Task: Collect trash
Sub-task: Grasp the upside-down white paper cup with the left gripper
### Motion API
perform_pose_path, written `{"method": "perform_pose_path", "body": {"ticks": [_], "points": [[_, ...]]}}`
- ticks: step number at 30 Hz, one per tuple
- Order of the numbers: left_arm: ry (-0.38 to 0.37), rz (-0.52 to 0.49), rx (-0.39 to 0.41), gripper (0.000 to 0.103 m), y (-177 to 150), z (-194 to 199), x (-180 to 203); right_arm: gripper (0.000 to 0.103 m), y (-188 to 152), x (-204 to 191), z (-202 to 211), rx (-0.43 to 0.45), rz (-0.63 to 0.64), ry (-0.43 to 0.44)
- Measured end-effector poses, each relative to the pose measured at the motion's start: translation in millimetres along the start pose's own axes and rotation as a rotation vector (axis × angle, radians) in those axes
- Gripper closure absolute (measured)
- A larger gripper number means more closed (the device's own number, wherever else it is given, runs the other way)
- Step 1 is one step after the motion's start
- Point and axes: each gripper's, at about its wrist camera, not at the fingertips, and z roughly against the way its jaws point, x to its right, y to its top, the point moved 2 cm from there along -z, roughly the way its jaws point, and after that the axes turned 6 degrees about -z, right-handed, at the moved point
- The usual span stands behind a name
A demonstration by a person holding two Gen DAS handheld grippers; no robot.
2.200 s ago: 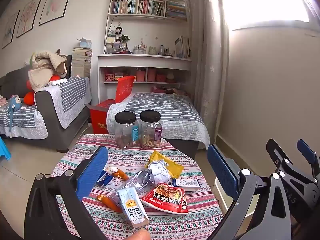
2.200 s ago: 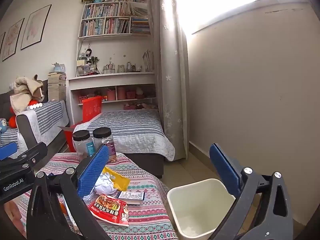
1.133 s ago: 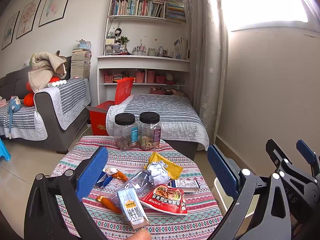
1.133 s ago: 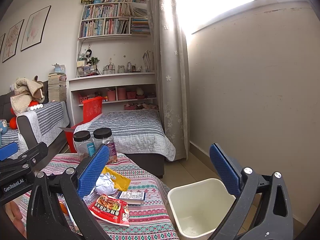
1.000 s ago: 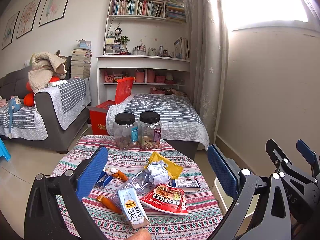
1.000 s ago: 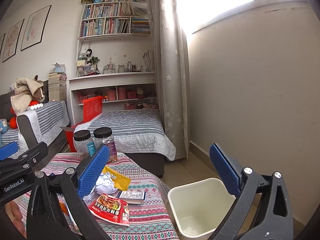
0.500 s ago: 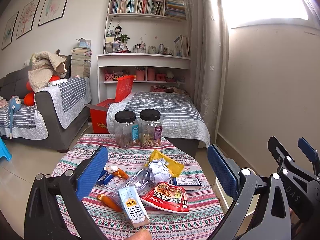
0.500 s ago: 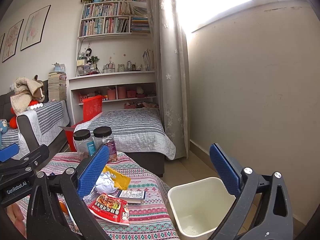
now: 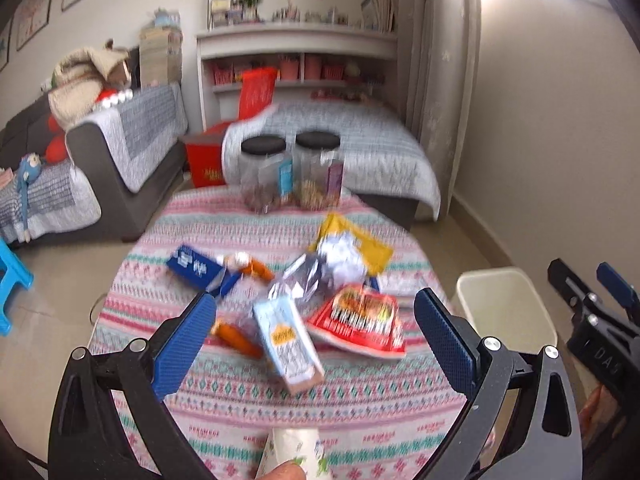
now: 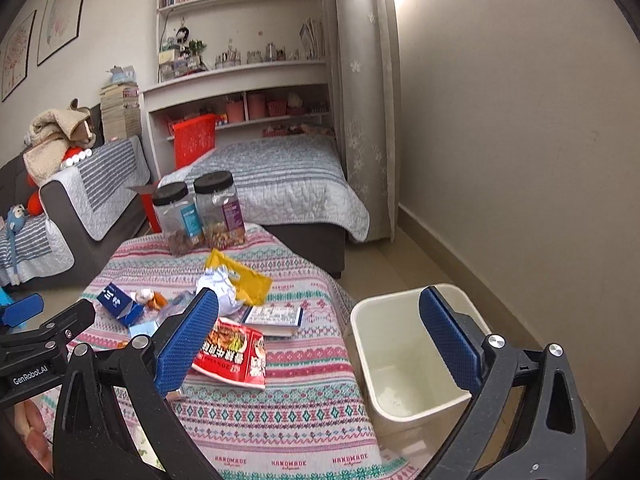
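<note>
Trash: light-blue milk carton, red snack packet, yellow wrapper, lying clustered on patterned-cloth table. Left gripper and right gripper both released. Advice: straddle carton squarely before closing; cream bin stands beside table.

Both wrist views overlook table, left blurred.

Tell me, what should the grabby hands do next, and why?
Probably lower the open left gripper onto the milk carton. It lies nearest, right between the fingers, nothing is held yet, and the bin beside the table looks empty.
</note>
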Motion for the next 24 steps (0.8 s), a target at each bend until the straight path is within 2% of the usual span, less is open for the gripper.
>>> {"method": "perform_pose_path", "body": {"ticks": [3,4,6,11,13,18,19,20,22,23,24], "points": [[-0.018,-0.017,-0.207,0.007,-22.4,-30.3,-4.4,0.007,-10.8,10.2,-17.0,-0.115,-0.038,0.004],[-0.038,-0.012,-0.292,0.007,-34.6,-42.7,-6.3,0.007,-15.0,14.3,-21.4,-0.165,-0.066,0.016],[-0.067,0.010,-0.413,0.007,-61.6,-62.7,-11.2,0.007,-20.8,21.9,-29.0,-0.237,-0.098,0.026],[-0.073,0.027,-0.638,0.007,-124.5,-88.4,-13.5,0.007,-35.8,28.3,-43.9,-0.360,-0.117,0.049],[-0.099,0.051,-0.702,0.007,-141.7,-92.6,-12.3,0.007,-39.2,28.3,-46.1,-0.379,-0.098,0.048],[-0.127,0.066,-0.789,0.007,-164.0,-99.9,-8.8,0.007,-44.4,18.9,-49.5,-0.401,-0.020,0.024],[-0.066,0.036,-0.795,0.007,-170.8,-103.5,-23.5,0.007,-46.0,18.3,-52.7,-0.408,-0.004,0.014],[-0.067,0.036,-0.803,0.007,-174.0,-104.9,-25.2,0.007,-48.1,15.6,-55.7,-0.417,0.005,0.009],[-0.062,0.028,-0.817,0.012,-183.3,-107.1,-30.6,0.007,-51.7,12.6,-63.0,-0.437,0.021,0.003],[-0.070,0.026,-0.828,0.020,-188.1,-108.4,-32.2,0.007,-53.4,10.8,-66.0,-0.445,0.026,0.006],[-0.081,0.027,-0.837,0.023,-192.2,-109.6,-33.6,0.007,-55.3,8.0,-69.5,-0.454,0.034,0.007]]}}
